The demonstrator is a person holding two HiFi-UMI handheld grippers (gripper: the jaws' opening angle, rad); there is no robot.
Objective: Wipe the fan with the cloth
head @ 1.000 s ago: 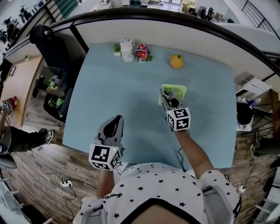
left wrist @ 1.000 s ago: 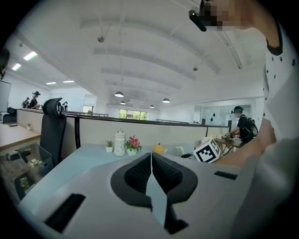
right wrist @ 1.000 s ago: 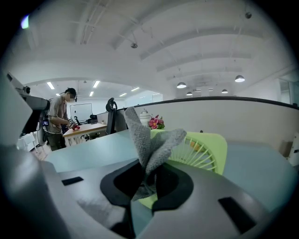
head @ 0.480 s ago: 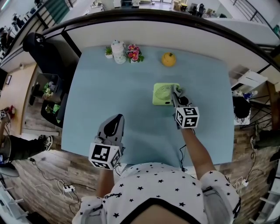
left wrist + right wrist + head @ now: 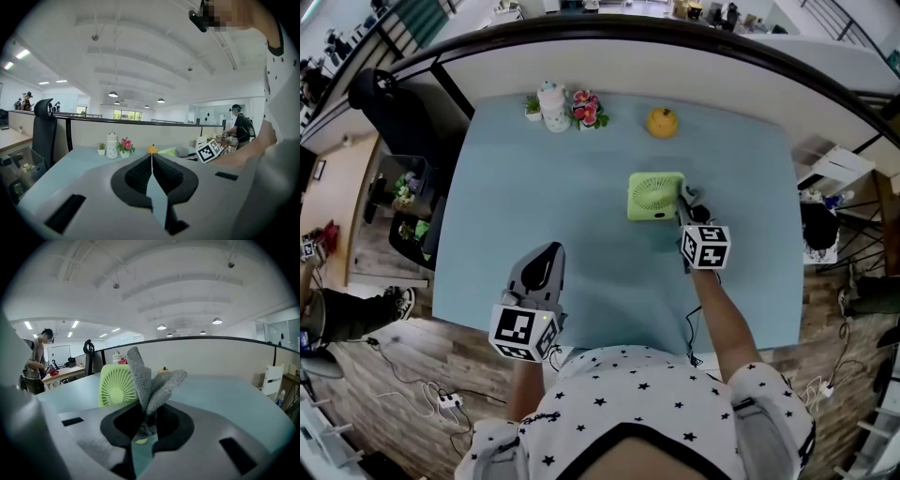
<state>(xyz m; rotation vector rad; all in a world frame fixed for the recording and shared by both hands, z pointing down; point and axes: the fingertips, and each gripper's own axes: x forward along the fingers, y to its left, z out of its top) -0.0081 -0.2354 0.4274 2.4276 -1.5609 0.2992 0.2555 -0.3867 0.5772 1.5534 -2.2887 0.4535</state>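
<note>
One grey cloth [image 5: 149, 380] was pinched in right gripper [image 5: 143, 425], just right of green fan [image 5: 655, 196], upper-centre of head view. Left gripper [image 5: 151, 164] closed on nothing, lower left. Looked like wiping step; next: drag cloth across grille, gently.

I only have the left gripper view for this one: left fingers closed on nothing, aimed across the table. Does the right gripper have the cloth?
Observer: Yes. The right gripper view shows the right gripper shut on a grey cloth that sticks up out of it.
Reviewer: How close is it to the fan?
Observer: In the head view it sits right beside the light green fan's right edge; whether they touch I cannot tell.
Reviewer: And where is the left gripper?
Observer: The left gripper hangs over the near edge of the blue table, well apart from the fan.
</note>
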